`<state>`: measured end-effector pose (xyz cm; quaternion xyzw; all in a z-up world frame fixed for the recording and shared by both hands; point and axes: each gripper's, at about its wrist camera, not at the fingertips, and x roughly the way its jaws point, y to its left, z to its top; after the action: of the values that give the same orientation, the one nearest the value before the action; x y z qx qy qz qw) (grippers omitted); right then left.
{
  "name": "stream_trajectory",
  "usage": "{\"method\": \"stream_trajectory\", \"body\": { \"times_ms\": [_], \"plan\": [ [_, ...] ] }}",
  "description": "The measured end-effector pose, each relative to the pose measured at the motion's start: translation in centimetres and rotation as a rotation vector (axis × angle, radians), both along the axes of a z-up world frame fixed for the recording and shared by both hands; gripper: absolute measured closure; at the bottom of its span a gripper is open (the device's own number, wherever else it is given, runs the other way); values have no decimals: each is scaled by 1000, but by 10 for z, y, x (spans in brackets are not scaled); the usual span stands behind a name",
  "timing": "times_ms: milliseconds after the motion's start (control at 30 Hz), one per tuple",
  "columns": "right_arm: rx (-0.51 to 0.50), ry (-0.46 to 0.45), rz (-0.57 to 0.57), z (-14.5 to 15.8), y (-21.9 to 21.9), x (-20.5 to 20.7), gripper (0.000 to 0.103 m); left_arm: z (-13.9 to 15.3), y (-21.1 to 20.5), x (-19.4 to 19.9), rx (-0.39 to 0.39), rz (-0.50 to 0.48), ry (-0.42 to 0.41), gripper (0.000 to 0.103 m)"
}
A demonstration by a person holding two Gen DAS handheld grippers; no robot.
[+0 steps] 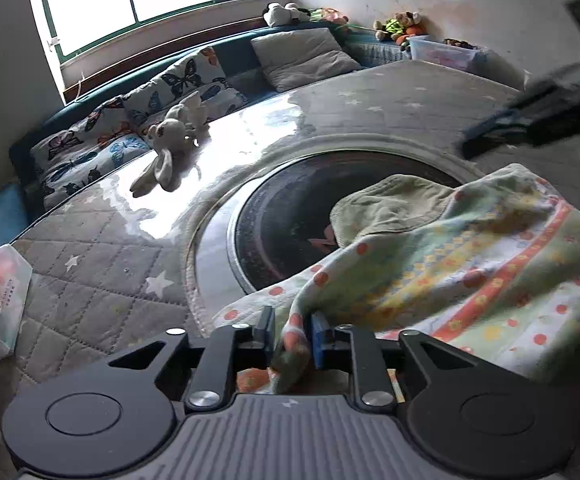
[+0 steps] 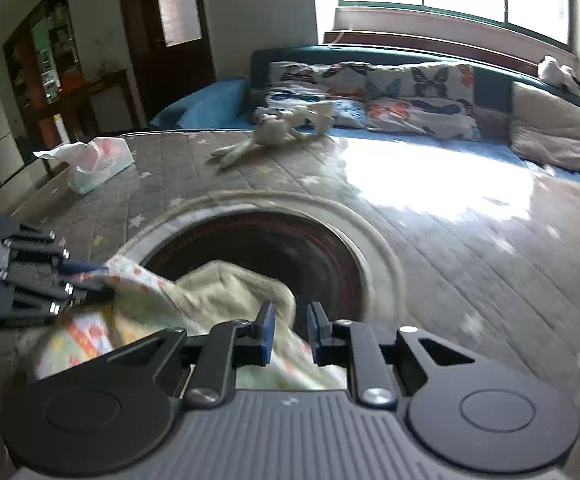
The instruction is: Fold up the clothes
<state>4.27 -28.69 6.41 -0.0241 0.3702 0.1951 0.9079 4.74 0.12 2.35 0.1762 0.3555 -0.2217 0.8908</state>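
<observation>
Item one, containers: a clear plastic bin point(image 1: 447, 53) stands at the far corner by the wall, its contents too blurred to name. A soft tissue pack point(image 2: 98, 162), pale with pink print, lies on the quilt with a tissue standing out of its slot.

Item two, the work itself: a patterned cloth point(image 1: 449, 268), soft towelling with dots, an orange stripe and yellow checks outside and a plain pale green side folded over, lies crumpled across the dark round panel point(image 1: 290, 216) set in the quilted grey mat point(image 1: 102, 280) with white stars.

My left gripper point(image 1: 291, 338) has its blue pads pinched on a bunched corner of the cloth at its near edge. My right gripper point(image 2: 290, 334) stands with a narrow gap between its fingers, the cloth's edge lying under and between them; I cannot tell whether the pads actually grip it.

Item three, soft goods: a limp pale plush rabbit point(image 1: 174, 140), butterfly-print pillows point(image 1: 138, 120), a plain grey cushion point(image 1: 303, 58).
</observation>
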Motion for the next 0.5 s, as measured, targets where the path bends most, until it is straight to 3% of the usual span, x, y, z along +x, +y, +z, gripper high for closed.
{"method": "stream_trajectory", "body": {
  "times_ms": [100,233,500],
  "plan": [
    [-4,12,-49,-5,-17,-23,77,-3,1,6,-3,22,4,79],
    [10,46,-107,-18,-36,-42,77,-7,3,13,5,63,-1,78],
    [111,59,-195,-38,-49,-43,72,-8,1,15,29,94,-18,78]
  ]
}}
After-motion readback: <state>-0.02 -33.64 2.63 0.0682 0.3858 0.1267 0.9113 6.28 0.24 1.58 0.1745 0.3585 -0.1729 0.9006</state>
